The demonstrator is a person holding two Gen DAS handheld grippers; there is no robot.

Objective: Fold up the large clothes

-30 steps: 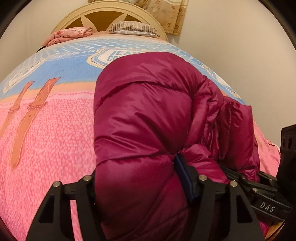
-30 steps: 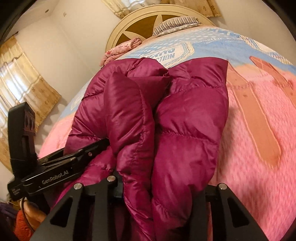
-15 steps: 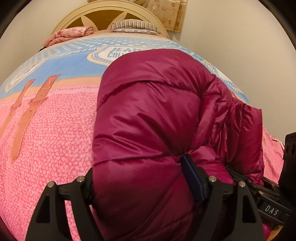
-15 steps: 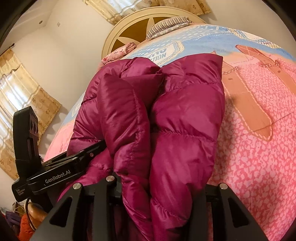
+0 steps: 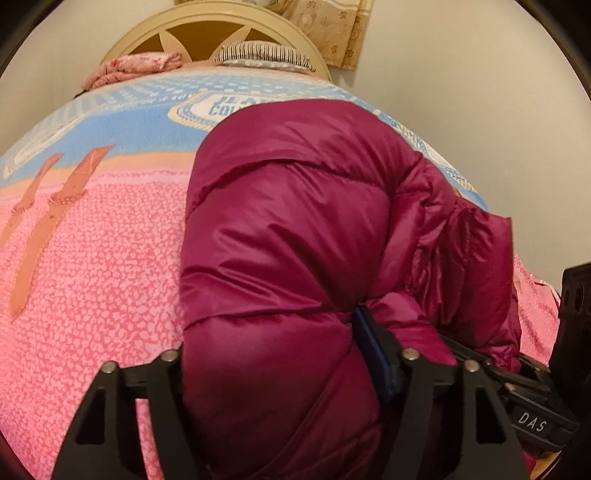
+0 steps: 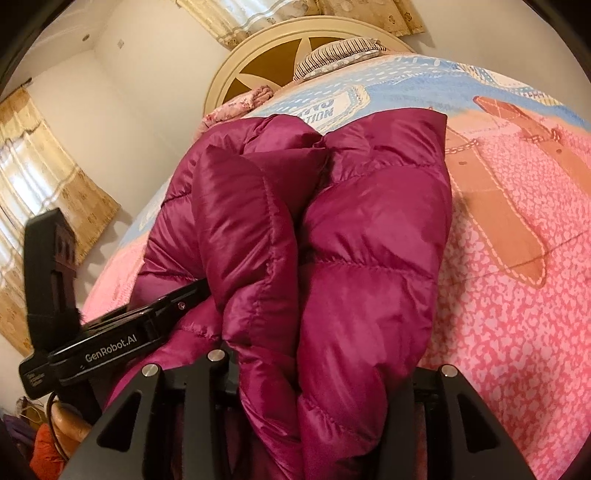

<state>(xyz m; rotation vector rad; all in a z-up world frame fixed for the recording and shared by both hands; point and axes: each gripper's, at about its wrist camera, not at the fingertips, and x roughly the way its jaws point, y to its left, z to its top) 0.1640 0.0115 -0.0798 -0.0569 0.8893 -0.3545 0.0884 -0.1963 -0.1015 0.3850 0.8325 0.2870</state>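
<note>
Little has shifted since prev. frames. Puffy jacket is clamped by closing left tongs & right tongs, near edge bunched btwn both for folding over.

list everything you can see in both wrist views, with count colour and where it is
puffer jacket: one, magenta, bunched on the bed, its near end between both grippers' fingers
bedspread: one, pink with a blue band and orange strap print, covers the bed
headboard: one, cream rim with brown panels, far end of the bed
striped pillow: one, grey and white, against the headboard
folded cloth: one, pink floral, beside the pillow
curtains: beige patterned, by the window and above the headboard
left gripper: one, black, jaws closing on a wad of jacket
right gripper: one, black, clamped on jacket folds
hand: one, partly seen under the left gripper's handle
</note>
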